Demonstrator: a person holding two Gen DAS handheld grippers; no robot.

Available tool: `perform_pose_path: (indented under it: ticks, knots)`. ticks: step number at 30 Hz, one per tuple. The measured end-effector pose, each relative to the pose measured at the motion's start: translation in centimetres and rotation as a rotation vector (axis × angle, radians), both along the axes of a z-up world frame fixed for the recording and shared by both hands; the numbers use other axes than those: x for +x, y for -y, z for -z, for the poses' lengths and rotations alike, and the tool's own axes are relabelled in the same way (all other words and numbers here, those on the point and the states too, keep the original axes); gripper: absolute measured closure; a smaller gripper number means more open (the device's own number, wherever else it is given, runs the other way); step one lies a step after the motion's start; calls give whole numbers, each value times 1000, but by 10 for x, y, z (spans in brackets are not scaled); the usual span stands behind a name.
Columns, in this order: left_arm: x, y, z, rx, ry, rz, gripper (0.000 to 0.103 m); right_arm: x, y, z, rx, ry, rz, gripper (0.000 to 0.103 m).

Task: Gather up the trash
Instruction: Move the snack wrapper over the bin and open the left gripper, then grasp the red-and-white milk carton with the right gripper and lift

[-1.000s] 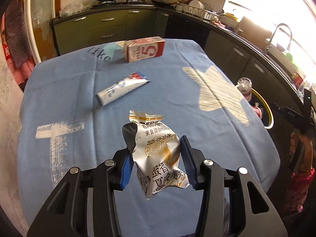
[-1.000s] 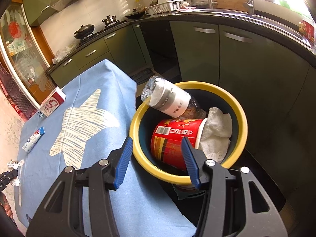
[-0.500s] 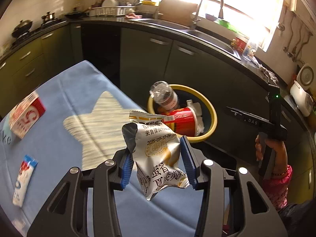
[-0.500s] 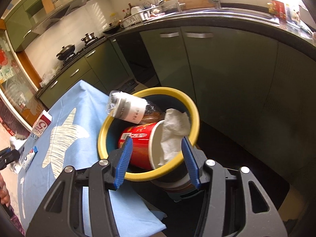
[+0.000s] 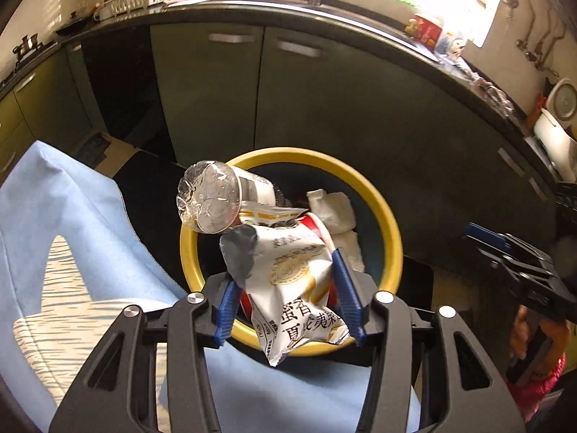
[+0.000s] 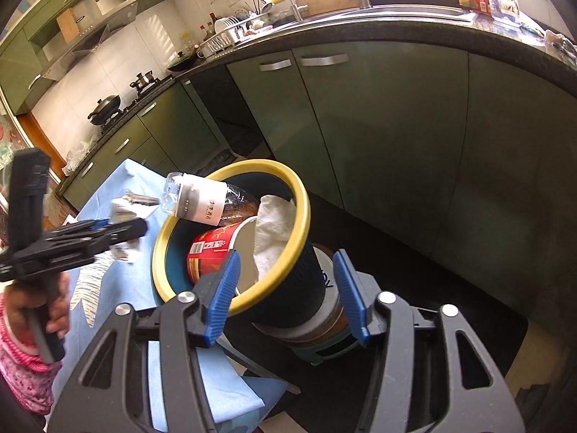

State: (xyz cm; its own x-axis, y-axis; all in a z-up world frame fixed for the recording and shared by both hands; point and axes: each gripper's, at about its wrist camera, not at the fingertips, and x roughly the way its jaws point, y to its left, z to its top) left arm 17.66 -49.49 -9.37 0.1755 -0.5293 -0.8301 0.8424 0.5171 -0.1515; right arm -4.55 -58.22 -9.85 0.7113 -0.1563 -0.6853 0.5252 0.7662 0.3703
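My left gripper [image 5: 288,288] is shut on a white and silver snack wrapper [image 5: 292,278] and holds it over the near rim of the yellow-rimmed trash bin [image 5: 391,231]. The bin holds a clear plastic bottle [image 5: 212,198], a red paper cup [image 6: 212,249] and white tissue [image 5: 335,209]. In the right wrist view the left gripper [image 6: 126,231] with the wrapper [image 6: 124,209] is left of the bin [image 6: 299,231]. My right gripper [image 6: 285,288] is open and empty, beside the bin's dark outer wall.
The blue tablecloth [image 5: 61,223] with a pale star print covers the table left of the bin. Dark green kitchen cabinets [image 5: 324,108] and a black countertop run behind it. The floor around the bin is dark.
My left gripper has swung right with the wrapper, from over the table to above the bin's rim. The right gripper has drawn back and lower beside the bin.
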Motion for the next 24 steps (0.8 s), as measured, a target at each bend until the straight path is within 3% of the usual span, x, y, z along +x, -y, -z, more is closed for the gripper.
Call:
perform_pose_path:
  ticks: [4,10,18,24]
  knots:
    - [6,-1,7,-16,-7,-19,35,-1,0,0,5,5,-4,51]
    - [2,-39,-17,-108,3,-35,29,4,-7,-1,2,6,-24,50]
    - [-15,-153,-70,-260,79,-166,20,22,-28,-7,-18,-7,-89,49]
    - [-34,-260,-91,-326,126,-309,14,44,-56,-17,-42,-8,-169,49]
